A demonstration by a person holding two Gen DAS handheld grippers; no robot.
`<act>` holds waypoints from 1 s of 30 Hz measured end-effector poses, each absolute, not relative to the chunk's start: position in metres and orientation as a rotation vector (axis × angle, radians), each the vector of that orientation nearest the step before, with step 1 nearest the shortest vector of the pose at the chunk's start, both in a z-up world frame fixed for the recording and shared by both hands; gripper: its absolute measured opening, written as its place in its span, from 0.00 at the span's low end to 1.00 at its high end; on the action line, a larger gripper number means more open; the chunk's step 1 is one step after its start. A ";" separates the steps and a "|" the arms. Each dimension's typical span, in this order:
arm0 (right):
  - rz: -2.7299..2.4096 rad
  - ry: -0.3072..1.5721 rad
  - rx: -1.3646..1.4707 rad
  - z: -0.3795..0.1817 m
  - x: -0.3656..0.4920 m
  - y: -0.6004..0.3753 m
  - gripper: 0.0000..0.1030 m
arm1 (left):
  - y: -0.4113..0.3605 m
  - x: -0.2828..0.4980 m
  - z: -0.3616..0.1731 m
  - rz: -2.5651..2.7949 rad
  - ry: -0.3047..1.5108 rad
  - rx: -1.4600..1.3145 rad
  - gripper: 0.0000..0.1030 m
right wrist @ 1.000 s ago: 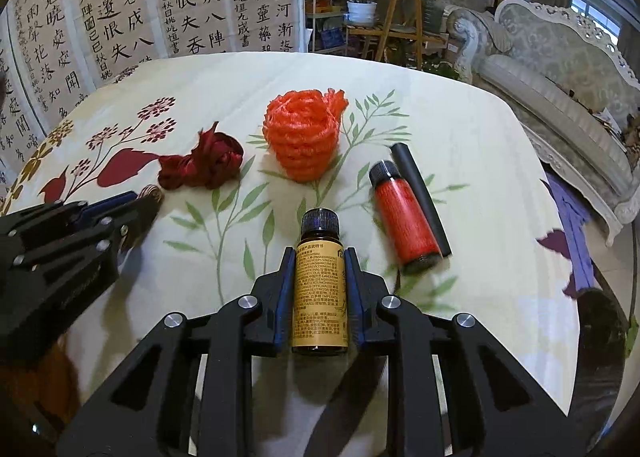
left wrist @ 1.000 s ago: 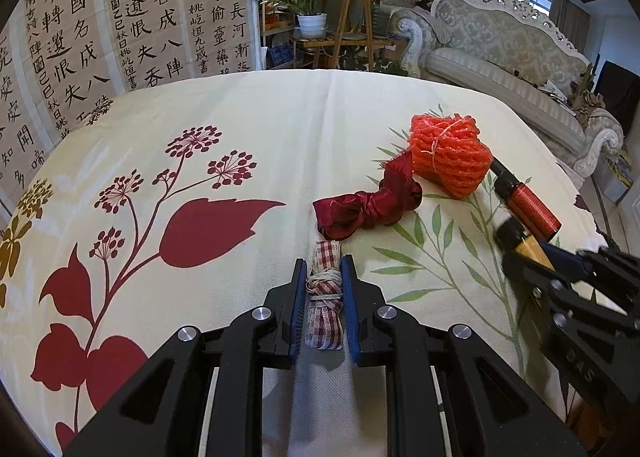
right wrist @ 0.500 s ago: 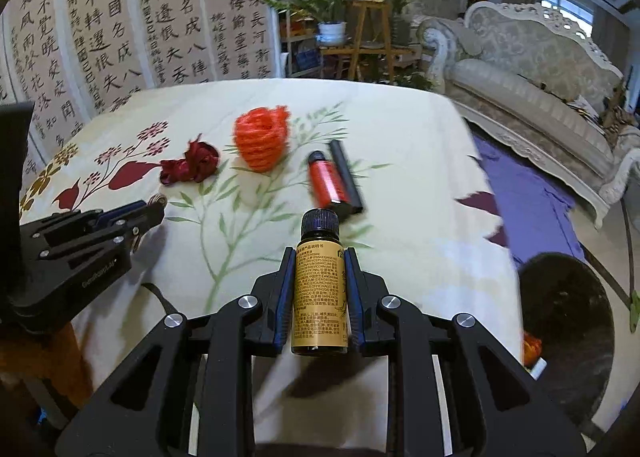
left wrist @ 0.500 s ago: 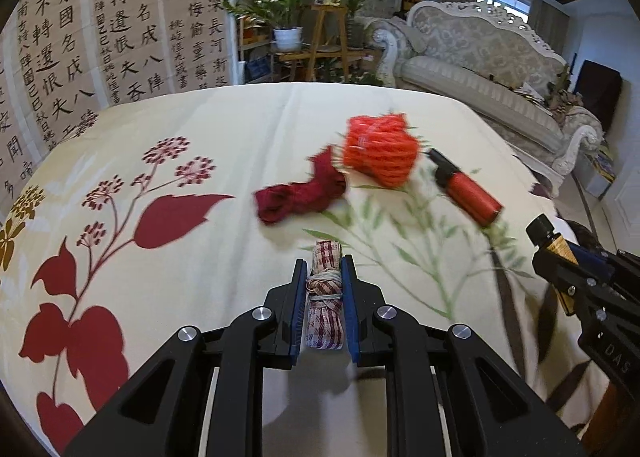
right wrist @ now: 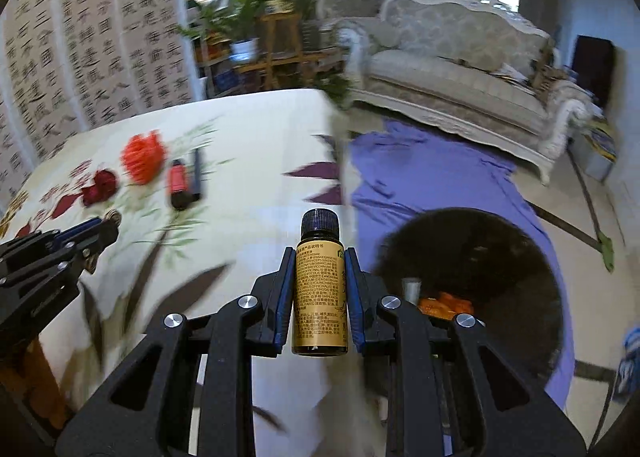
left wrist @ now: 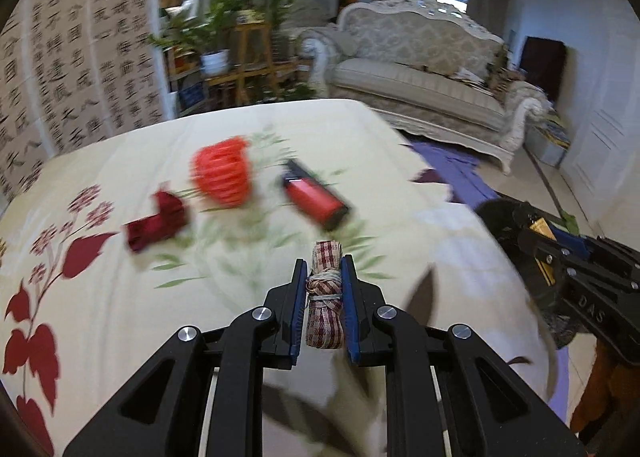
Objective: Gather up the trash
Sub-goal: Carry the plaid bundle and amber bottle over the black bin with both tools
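Both tools were occupied. Left tool (left wrist: 323, 289) had its blue-padded jaws closed on a small rolled bundle of red-and-white checked cloth bound with twine (left wrist: 325, 307), held clear above the tabletop (left wrist: 120, 321); right tool (right wrist: 320, 289) was clamped around the labelled body of a small dark glass bottle with a gold label and black screw cap (right wrist: 320, 289), out past the tabletop's edge.

The bundle looked soft and light, squashing a little under the pads, so a grip across its tied middle seemed soundest. The bottle was likely rigid, smooth and breakable, best pinched on the label below the cap.

On the cream cloth printed with red flowers and green sprigs lay an orange foam net sleeve (right wrist: 143, 156), a crumpled dark red ribbon (right wrist: 100, 187), a red-labelled bottle (right wrist: 178, 184) and a black tube (right wrist: 197, 171) beside it. Below the right tool stood a round black bin (right wrist: 472, 257) on a purple floor cloth (right wrist: 432, 173); a pale carved sofa (right wrist: 460, 57), potted plants and a calligraphy screen lay beyond.
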State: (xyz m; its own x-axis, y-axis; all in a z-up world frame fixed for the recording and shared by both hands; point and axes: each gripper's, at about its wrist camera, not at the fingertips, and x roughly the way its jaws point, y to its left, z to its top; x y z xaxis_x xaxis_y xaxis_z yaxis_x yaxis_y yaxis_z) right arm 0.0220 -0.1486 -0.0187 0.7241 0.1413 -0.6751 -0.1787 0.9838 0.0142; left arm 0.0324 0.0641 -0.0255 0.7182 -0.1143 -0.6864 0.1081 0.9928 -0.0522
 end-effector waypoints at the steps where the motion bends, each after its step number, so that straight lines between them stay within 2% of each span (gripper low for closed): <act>1: 0.154 0.737 -0.047 -0.019 0.022 -0.158 0.22 | 0.057 0.035 -0.026 -0.140 0.761 -0.004 0.18; 16: -0.038 0.716 0.035 -0.028 0.028 -0.256 0.23 | -0.063 0.054 -0.020 -0.357 0.730 0.103 0.18; 30: -0.094 0.716 0.086 -0.040 0.050 -0.300 0.23 | -0.121 0.079 -0.037 -0.382 0.746 0.191 0.18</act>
State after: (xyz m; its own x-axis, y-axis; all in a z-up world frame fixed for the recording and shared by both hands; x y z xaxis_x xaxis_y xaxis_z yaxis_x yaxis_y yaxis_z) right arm 0.0497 -0.2996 -0.0403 0.7505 -0.0563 -0.6585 0.1153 0.9922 0.0466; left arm 0.0792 -0.1208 -0.0372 0.6699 -0.2699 -0.6917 0.4037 0.9142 0.0343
